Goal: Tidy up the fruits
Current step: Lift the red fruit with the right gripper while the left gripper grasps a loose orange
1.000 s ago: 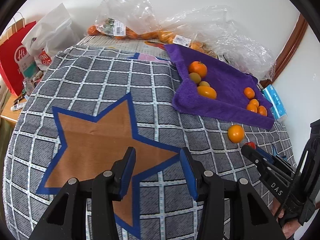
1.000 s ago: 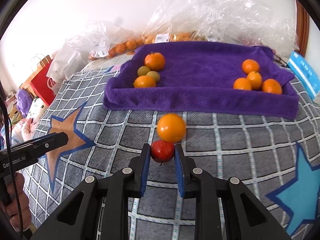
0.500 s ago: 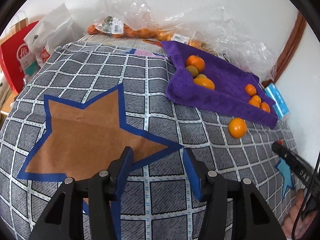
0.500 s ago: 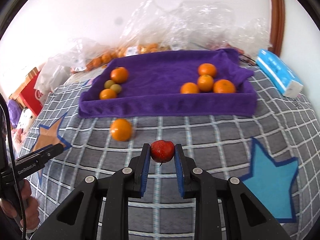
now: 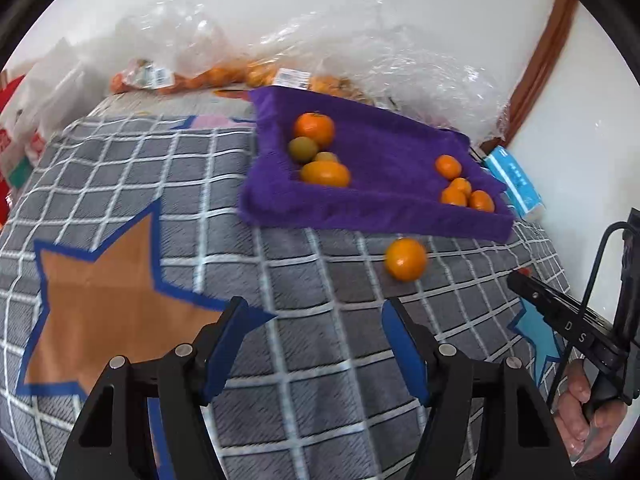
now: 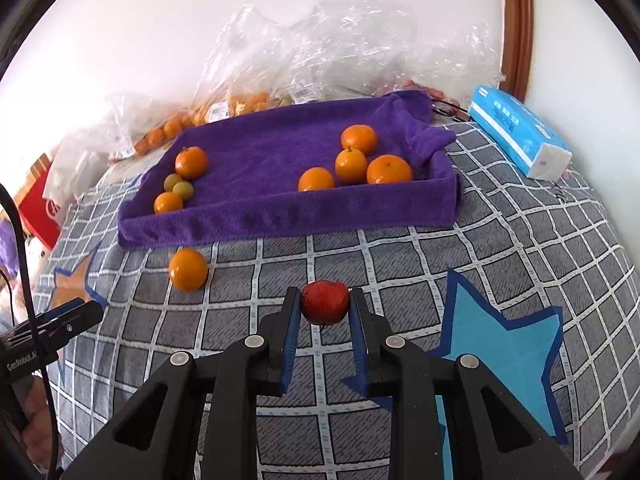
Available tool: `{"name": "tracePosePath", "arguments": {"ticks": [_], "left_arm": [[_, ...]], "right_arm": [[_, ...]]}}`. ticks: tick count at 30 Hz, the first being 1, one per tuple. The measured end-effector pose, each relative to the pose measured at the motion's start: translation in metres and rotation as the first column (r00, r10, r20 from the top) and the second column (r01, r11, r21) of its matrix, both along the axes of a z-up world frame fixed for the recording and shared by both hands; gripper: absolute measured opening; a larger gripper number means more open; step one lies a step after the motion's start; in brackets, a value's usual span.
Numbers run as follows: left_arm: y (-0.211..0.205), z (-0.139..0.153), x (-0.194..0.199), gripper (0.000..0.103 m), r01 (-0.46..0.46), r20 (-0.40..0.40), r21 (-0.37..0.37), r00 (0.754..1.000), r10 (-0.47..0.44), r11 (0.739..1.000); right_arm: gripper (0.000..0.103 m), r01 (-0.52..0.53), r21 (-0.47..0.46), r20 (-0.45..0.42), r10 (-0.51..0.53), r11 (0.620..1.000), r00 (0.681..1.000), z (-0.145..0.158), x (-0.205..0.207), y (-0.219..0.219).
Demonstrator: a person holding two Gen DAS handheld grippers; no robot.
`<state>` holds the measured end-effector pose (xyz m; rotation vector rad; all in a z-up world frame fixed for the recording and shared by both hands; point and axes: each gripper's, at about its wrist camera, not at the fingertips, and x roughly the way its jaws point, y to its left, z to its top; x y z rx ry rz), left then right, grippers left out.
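Observation:
My right gripper (image 6: pixel 324 306) is shut on a small red fruit (image 6: pixel 324 302) and holds it above the checked cloth, in front of the purple towel-lined tray (image 6: pixel 288 220). The tray holds several oranges (image 6: pixel 376 160) on its right side, and oranges with two green fruits (image 6: pixel 180 188) on its left. A loose orange (image 6: pixel 188 269) lies on the cloth before the tray; it also shows in the left wrist view (image 5: pixel 405 259). My left gripper (image 5: pixel 314 320) is open and empty, near and left of that orange. The tray also shows in the left wrist view (image 5: pixel 360 208).
Clear plastic bags with more oranges (image 6: pixel 240 104) lie behind the tray against the wall. A blue tissue pack (image 6: pixel 520 132) lies right of the tray. A red paper bag (image 6: pixel 40 216) stands at the far left. The cloth has brown and blue star patches.
My right gripper has carried the red fruit to the right, away from the loose orange. My left gripper has swung right, toward the tray and the loose orange.

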<state>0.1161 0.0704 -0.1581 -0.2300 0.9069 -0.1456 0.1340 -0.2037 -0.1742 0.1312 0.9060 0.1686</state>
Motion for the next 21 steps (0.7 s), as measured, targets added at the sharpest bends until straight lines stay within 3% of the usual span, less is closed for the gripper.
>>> {"name": "tracePosePath", "arguments": {"ticks": [11,16,21], "left_arm": [[-0.042,-0.01,0.036,0.067,0.096,-0.024,-0.036,0.995,-0.097,0.995],[-0.056,-0.019,0.046,0.067,0.125,-0.049,-0.023,0.991,-0.126,0.992],[-0.064,-0.02,0.048,0.066,0.128,-0.025,0.014,0.991,-0.128,0.992]], "right_arm": [[0.024,0.065,-0.039,-0.007,-0.065,0.997,0.998,0.001,0.008,-0.02],[0.024,0.087,-0.045,-0.011,-0.087,0.995,0.996,0.001,0.013,-0.029],[0.024,0.096,-0.03,-0.02,-0.096,0.995,0.995,-0.001,0.017,-0.033]]}}
